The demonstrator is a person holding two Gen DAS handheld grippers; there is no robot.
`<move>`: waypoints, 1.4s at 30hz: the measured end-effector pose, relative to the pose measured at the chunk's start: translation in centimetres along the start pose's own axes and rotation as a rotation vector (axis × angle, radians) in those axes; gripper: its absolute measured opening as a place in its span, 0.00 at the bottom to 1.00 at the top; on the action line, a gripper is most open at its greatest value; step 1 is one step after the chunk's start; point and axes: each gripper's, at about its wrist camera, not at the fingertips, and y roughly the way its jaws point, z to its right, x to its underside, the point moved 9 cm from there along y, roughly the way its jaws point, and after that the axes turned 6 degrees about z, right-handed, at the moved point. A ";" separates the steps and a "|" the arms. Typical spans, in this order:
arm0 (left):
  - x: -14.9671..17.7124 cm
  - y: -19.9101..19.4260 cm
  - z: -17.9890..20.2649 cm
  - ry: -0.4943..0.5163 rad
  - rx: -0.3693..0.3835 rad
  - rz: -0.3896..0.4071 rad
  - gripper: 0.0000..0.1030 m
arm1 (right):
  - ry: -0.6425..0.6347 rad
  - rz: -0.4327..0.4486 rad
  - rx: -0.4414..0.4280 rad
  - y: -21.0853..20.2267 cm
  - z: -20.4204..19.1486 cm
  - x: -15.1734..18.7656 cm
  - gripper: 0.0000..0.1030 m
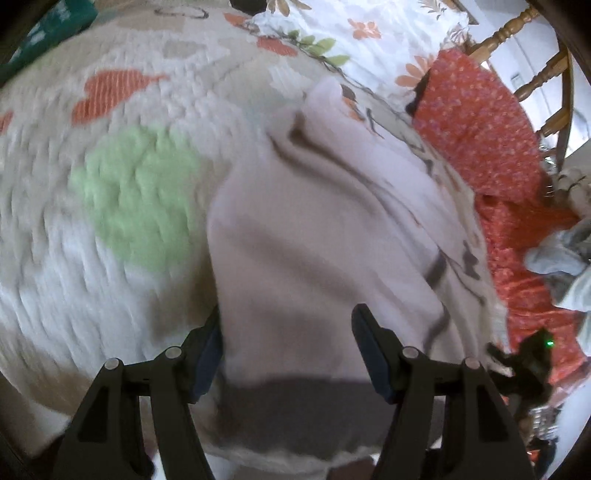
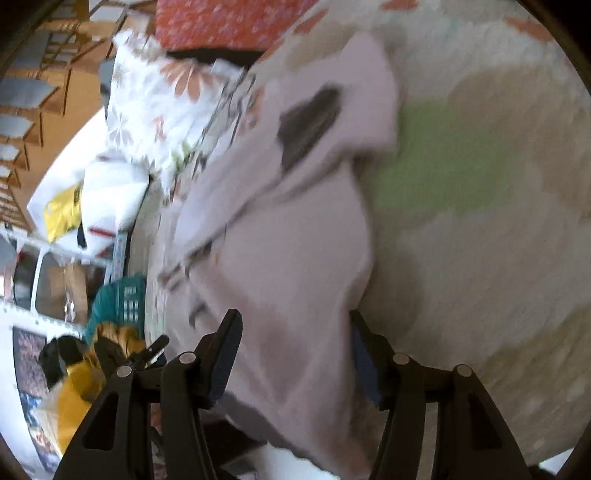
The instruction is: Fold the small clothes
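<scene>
Both fingers (image 1: pixel 288 354) (image 2: pixel 295 354) apart, pale garment (image 1: pixel 314 240) between | red cloth (image 1: pixel 480 136), floral pillow (image 1: pixel 369 33) nearby

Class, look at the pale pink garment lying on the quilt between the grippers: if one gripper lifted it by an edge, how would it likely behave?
The pale pink garment would probably droop and hang, since it already lies in soft creases and folds. It looks thin, so likely light. The quilt beneath is textured, so a push would probably bunch it rather than slide it.

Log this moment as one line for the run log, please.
step: folding | item: pale pink garment on quilt | left gripper: open, straddling cloth | right gripper: open, straddling cloth | views: blurred
</scene>
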 end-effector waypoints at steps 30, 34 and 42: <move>8.9 -9.6 0.8 -0.100 0.021 0.005 0.08 | -0.082 0.049 -0.041 -5.8 -0.9 9.9 0.09; 11.7 -11.6 0.0 -0.096 0.009 0.010 0.08 | -0.070 0.028 -0.060 -7.6 -0.4 11.6 0.08; 12.0 -10.9 -1.2 -0.177 0.032 -0.009 0.07 | -0.031 0.011 -0.051 -7.0 0.1 11.5 0.08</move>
